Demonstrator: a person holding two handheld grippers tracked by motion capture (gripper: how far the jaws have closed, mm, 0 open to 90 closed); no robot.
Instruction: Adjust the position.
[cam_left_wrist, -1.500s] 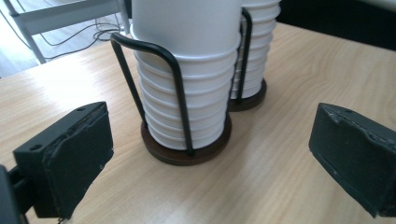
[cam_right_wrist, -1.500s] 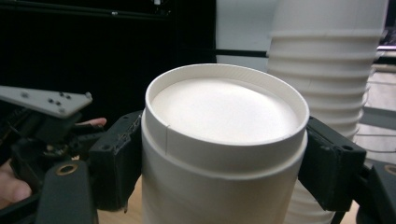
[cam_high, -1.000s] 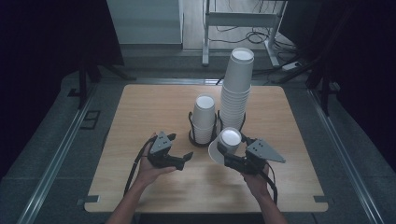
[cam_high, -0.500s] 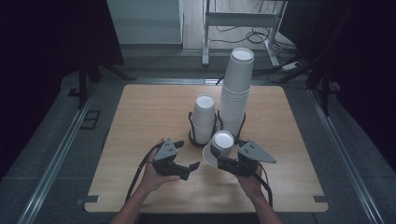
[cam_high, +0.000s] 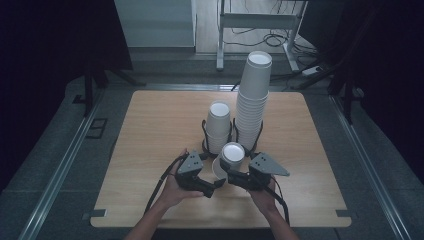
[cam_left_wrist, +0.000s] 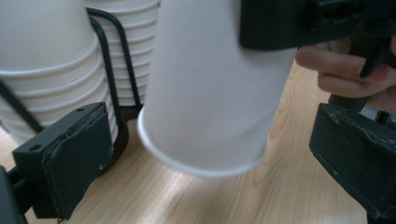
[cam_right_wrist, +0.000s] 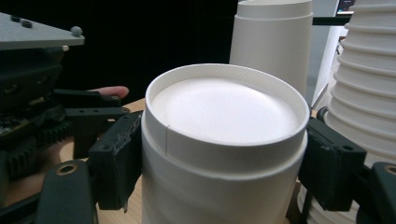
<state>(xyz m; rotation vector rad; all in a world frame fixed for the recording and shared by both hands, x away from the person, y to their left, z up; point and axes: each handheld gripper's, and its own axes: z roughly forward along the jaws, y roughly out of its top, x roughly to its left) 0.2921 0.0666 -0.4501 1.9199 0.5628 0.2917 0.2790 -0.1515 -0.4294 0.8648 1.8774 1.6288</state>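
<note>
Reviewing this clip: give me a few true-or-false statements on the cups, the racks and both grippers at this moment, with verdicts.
1. The right gripper is clamped on an upside-down paper cup. True.
2. The left gripper presses its pads on that cup. False: its jaws stand wide on both sides of the cup without touching it, having just been opening.
3. The held cup rests flat on the table. False: in the left gripper view its rim hangs tilted above the wood.
4. Two cup stacks stand in black wire holders, the tall stack to the right of the short stack in the high view. True.
5. The cups are red. False: they are white.
</note>
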